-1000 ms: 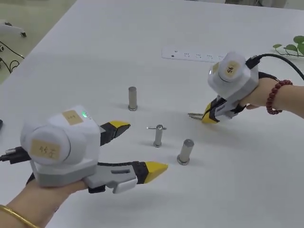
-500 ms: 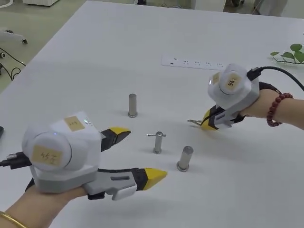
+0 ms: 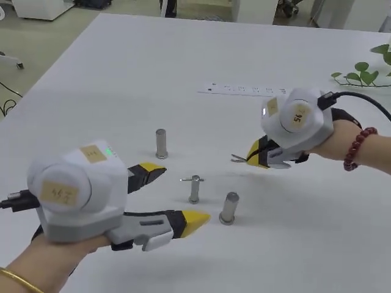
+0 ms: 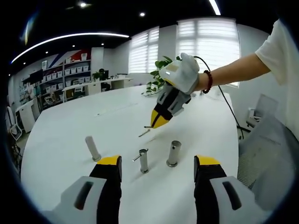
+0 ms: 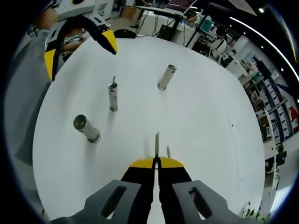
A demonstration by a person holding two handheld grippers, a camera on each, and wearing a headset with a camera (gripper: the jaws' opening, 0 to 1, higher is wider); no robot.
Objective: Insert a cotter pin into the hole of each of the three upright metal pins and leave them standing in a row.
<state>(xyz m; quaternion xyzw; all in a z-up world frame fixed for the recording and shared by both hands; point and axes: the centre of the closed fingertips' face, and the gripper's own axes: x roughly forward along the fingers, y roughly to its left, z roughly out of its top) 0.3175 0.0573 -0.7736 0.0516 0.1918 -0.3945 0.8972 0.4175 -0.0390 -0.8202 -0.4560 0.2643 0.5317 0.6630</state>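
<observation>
Here the right gripper [image 3: 252, 154] pinches a cotter pin [image 3: 237, 159] between its jaws; the left gripper [image 3: 182, 192], nearer, has jaws spread.

Smooth, dull-grey metal pins [image 3: 194, 188] on a matt white table [image 3: 122, 73].

Bright, even light is coming from ceiling lamps [image 4: 83, 4] and windows [image 4: 205, 35] beyond the left claw [image 4: 158, 161], throwing soft shadows on the white table [image 3: 110, 79] under it. The fisheye is bending lines at both sides of the claw; details are looking sharp.
</observation>
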